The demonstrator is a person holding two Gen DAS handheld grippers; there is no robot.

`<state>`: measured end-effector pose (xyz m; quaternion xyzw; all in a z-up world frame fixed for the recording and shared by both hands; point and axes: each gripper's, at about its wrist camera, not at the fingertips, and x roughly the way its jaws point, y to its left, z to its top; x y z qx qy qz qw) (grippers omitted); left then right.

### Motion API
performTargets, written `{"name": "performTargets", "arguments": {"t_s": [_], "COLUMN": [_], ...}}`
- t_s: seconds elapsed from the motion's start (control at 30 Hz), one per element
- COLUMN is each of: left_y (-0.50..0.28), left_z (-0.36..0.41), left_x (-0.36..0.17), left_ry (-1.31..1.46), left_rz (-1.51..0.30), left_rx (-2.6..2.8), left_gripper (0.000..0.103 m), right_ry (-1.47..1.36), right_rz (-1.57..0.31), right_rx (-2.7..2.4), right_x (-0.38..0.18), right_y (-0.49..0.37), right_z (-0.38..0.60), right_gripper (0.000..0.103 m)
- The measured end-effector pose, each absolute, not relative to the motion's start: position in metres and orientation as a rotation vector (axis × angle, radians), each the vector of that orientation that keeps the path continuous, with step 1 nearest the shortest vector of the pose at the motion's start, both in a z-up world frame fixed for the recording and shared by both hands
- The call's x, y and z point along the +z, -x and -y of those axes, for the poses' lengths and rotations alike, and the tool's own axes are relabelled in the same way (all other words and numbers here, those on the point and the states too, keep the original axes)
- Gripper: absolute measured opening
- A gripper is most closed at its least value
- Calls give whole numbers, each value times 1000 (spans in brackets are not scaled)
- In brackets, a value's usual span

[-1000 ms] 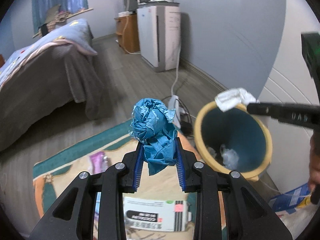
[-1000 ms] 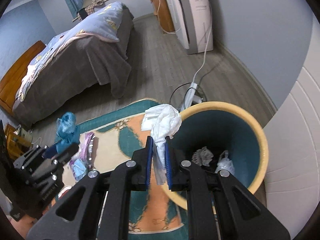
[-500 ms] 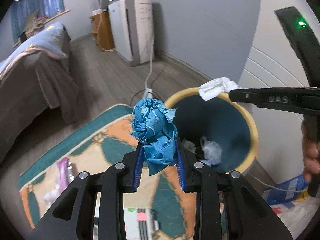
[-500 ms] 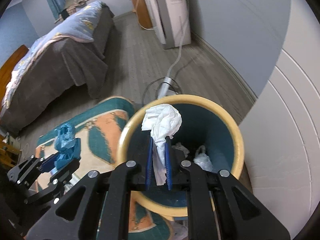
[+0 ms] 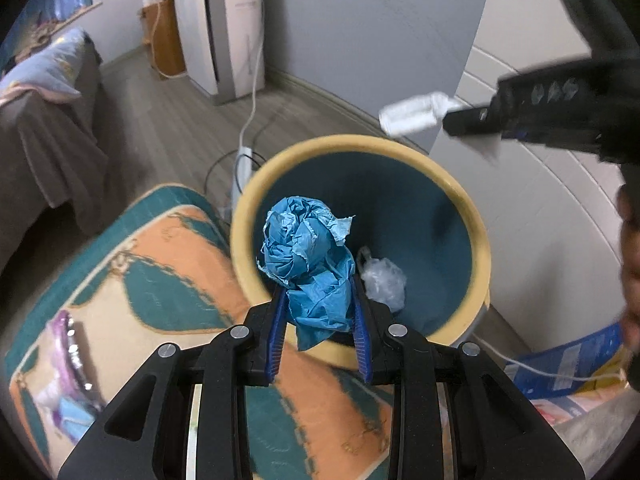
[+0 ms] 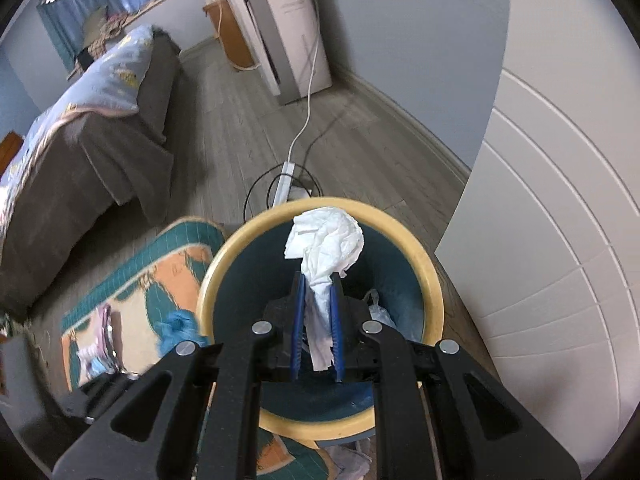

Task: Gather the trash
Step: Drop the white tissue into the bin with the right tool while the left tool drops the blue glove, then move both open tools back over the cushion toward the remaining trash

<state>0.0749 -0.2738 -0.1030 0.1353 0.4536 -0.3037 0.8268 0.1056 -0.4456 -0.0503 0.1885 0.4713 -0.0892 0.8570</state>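
My left gripper (image 5: pixel 318 294) is shut on a crumpled blue paper wad (image 5: pixel 306 252) and holds it over the near rim of the bin (image 5: pixel 476 236), a round bin with a yellow rim and teal inside. My right gripper (image 6: pixel 318 280) is shut on a crumpled white tissue (image 6: pixel 328 240) and holds it above the bin's opening (image 6: pixel 430 280). In the left wrist view the white tissue (image 5: pixel 412 114) and the right gripper (image 5: pixel 456 118) show above the bin's far rim. Clear plastic trash (image 5: pixel 384 280) lies at the bin's bottom. The blue wad (image 6: pixel 178 326) shows left of the bin in the right wrist view.
An orange and teal rug (image 5: pixel 160 280) lies left of the bin, with purple and blue wrappers (image 5: pixel 68 364) on it. A power strip with cables (image 6: pixel 286 178) lies on the wood floor behind the bin. A bed (image 6: pixel 80 128) stands at left, a white appliance (image 6: pixel 292 20) by the wall, a white cabinet (image 6: pixel 560 240) at right.
Both grippers have moved toward the bin with their trash. The blue wad is now over the near rim and the white tissue is over the opening. Neither gripper has opened.
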Motion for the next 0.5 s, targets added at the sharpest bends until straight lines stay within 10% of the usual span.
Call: {"name": "performTargets", "arguments": {"t_s": [0.2, 0.3, 0.5], "left_y": [-82, -89, -87], "left_z": [292, 286, 258], "left_x": [-101, -97, -85], "left_ry": [-310, -268, -252], "left_rz": [-914, -910, -899], "left_rx": [-656, -644, -596], "left_gripper": [36, 63, 82], "right_ry": [-375, -413, -385], "right_rz": [-1011, -1036, -1044], "right_rx": [-206, -198, -194], "right_x": [-55, -61, -57], "right_y": [-111, -113, -116], "right_z": [442, 441, 428], "right_gripper": [12, 19, 69]}}
